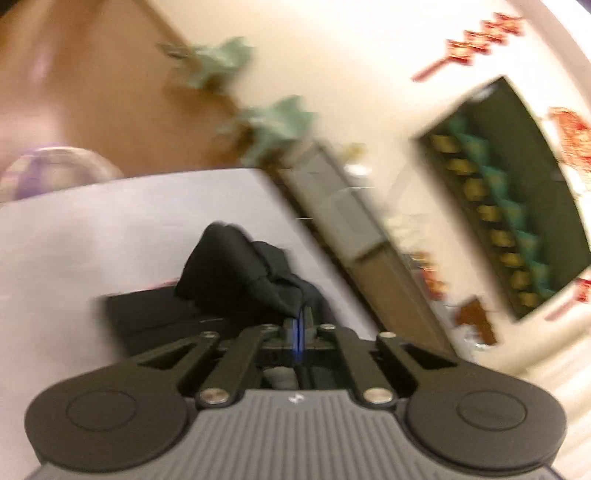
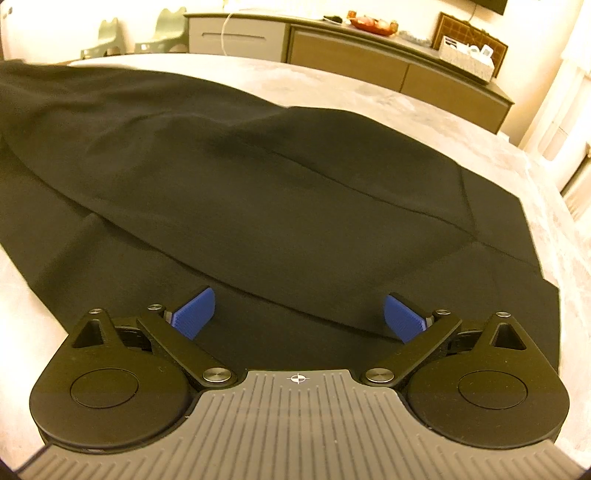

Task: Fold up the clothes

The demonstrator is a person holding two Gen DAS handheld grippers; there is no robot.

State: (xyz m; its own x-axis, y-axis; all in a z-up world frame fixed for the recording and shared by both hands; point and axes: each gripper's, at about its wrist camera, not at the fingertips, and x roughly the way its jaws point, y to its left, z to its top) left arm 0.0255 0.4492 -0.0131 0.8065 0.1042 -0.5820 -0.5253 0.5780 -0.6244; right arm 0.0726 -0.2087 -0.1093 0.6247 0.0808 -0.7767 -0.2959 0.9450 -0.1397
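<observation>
A black garment (image 2: 258,192) lies spread over the pale bed cover (image 2: 332,88), with an upper layer draped across a lower one. My right gripper (image 2: 299,314) hovers low over its near edge, open, blue pads (image 2: 195,312) wide apart and nothing between them. In the blurred, tilted left wrist view, my left gripper (image 1: 300,325) is shut on a bunched part of the black garment (image 1: 240,269), lifted above the flat portion (image 1: 155,317) on the bed (image 1: 74,229).
A long low cabinet (image 2: 369,55) runs along the far wall behind the bed, with a basket (image 2: 465,59) and a red item on top. Two pale green chairs (image 2: 162,33) stand at the far left. A wooden floor (image 1: 92,92) shows beyond the bed.
</observation>
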